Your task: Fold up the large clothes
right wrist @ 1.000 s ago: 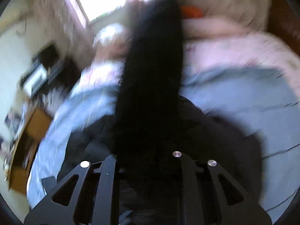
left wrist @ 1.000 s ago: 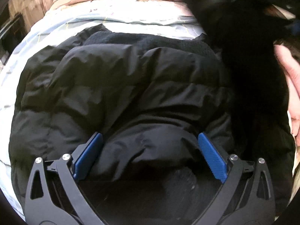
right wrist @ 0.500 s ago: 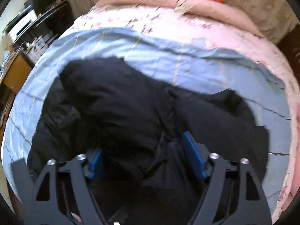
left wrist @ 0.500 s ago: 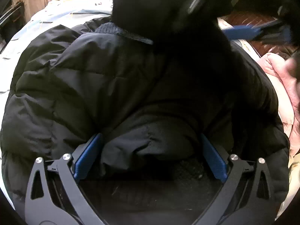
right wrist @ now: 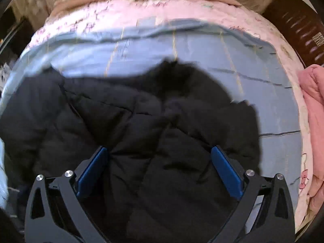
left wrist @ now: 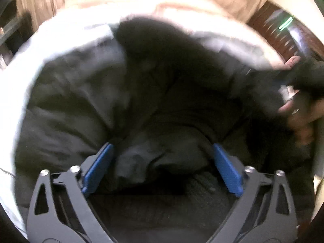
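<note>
A large black puffer jacket (right wrist: 141,121) lies bunched on a pale blue sheet (right wrist: 202,50) on a bed. It also fills the blurred left wrist view (left wrist: 141,93). My left gripper (left wrist: 162,151) is open, its blue pads either side of a fold of jacket fabric. My right gripper (right wrist: 160,156) is open wide just above the jacket, holding nothing. A hand (left wrist: 299,111) shows at the right edge of the left wrist view.
A pink quilt (right wrist: 162,6) covers the far part of the bed. A pink bundle (right wrist: 311,105) lies at the right edge. Dark wooden furniture (right wrist: 299,20) stands at the far right.
My right gripper has let go of the jacket part it held up, and that part now lies folded over the jacket. The left gripper stays open and has shifted, blurring its view.
</note>
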Motion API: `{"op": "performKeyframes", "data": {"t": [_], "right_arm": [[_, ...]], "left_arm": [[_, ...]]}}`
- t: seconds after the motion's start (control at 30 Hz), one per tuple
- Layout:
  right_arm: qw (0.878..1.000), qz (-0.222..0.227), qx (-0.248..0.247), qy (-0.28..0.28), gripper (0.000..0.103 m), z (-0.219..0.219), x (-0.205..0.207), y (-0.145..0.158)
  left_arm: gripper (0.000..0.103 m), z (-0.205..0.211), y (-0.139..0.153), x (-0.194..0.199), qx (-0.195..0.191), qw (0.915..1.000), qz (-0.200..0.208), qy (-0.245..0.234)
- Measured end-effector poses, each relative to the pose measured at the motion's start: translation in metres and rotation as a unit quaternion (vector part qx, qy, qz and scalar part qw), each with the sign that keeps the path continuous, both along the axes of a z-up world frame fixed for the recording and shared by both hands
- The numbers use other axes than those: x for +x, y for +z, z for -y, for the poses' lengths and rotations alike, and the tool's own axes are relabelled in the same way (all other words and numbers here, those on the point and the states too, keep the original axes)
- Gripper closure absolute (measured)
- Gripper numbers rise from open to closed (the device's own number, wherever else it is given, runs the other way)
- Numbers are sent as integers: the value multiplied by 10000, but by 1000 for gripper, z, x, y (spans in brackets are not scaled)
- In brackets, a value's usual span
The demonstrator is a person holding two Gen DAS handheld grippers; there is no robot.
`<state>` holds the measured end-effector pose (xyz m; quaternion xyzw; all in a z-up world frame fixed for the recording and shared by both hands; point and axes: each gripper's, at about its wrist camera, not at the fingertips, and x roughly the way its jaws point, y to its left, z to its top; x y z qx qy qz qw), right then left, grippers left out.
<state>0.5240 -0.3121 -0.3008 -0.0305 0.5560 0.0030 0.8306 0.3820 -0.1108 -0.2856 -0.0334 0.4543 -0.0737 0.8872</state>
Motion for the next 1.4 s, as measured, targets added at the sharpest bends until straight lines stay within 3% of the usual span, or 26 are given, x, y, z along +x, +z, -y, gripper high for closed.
{"op": "performKeyframes", "data": {"t": [0.03, 0.07, 0.13, 0.27, 0.33, 0.37, 0.4, 0.47, 0.5, 0.53, 0.57, 0.63, 0.67, 0.73, 0.8, 0.9, 0.97, 1.03, 1.1, 1.17, 1.27, 1.37, 1.4], "right_arm": [[10000, 32, 21, -31, 1, -1, -2, -2], [9998, 53, 131, -107, 1, 1, -4, -7], [9991, 11, 366, -221, 1, 8, -6, -13], [9984, 31, 521, -200, 1, 13, -5, -18], [9985, 36, 518, -191, 1, 13, -5, -16], [9984, 30, 533, -197, 1, 13, -6, -15], [9982, 25, 565, -216, 1, 14, -6, -13], [9972, 67, 683, -310, 1, 18, -5, -7], [9963, 140, 756, -383, 1, 21, -6, -2], [9957, 233, 774, -446, 1, 23, -8, 3], [9960, 242, 742, -443, 1, 22, -9, 3], [9971, 121, 685, -298, 1, 16, -12, -9], [9975, 164, 641, -230, 1, 12, -15, -19], [9967, 335, 671, -302, 1, 11, -19, -26], [9965, 343, 627, -427, 1, 11, -18, -20], [9961, 492, 638, -362, 1, 7, -23, 3], [9947, 639, 799, -46, 1, 0, -32, 20], [9960, 537, 692, 204, 1, -6, -37, 25], [9969, 462, 579, 256, 1, -7, -39, 23], [9972, 381, 617, 156, 1, -5, -41, 17], [9964, 324, 765, -164, 1, 3, -44, 12], [9951, 302, 865, -375, 1, 6, -47, 11], [9951, 308, 854, -384, 1, 6, -49, 12]], "left_arm": [[3, 3, 25, -9, 236, 9986, 480, 35], [2, 3, 45, -10, 293, 9972, 674, 109], [2, -2, 73, 2, -114, 9967, 768, 217], [2, 3, 97, 42, -190, 9934, 1021, 488], [2, 10, 92, 72, 464, 9932, 854, 645], [2, 14, 83, 86, 974, 9905, 678, 699], [2, 18, 64, 105, 1633, 9828, 346, 794], [2, 9, 25, 122, 2112, 9732, -409, 809], [2, -4, 13, 125, 2087, 9722, -659, 829], [2, -18, -2, 123, 1741, 9764, -903, 904], [2, -34, -12, 120, 1216, 9810, -1070, 1066], [2, -59, -32, 117, 315, 9805, -1409, 1336], [2, -60, -36, 113, 271, 9814, -1394, 1294], [2, -50, -39, 106, 588, 9841, -1185, 1188], [2, -48, -38, 104, 731, 9846, -1041, 1203], [2, -62, -19, 100, 211, 9873, -901, 1292], [2, -84, -7, 90, -625, 9831, -885, 1479], [2, -96, -7, 89, -1186, 9766, -1051, 1455], [2, -97, -13, 97, -1246, 9770, -1210, 1237], [2, -87, -19, 105, -958, 9817, -1303, 1002], [18, -75, -12, 109, -612, 9898, -1013, 794], [43, -76, -3, 107, -592, 9918, -831, 766], [69, -76, 1, 103, -680, 9926, -757, 664]]}}
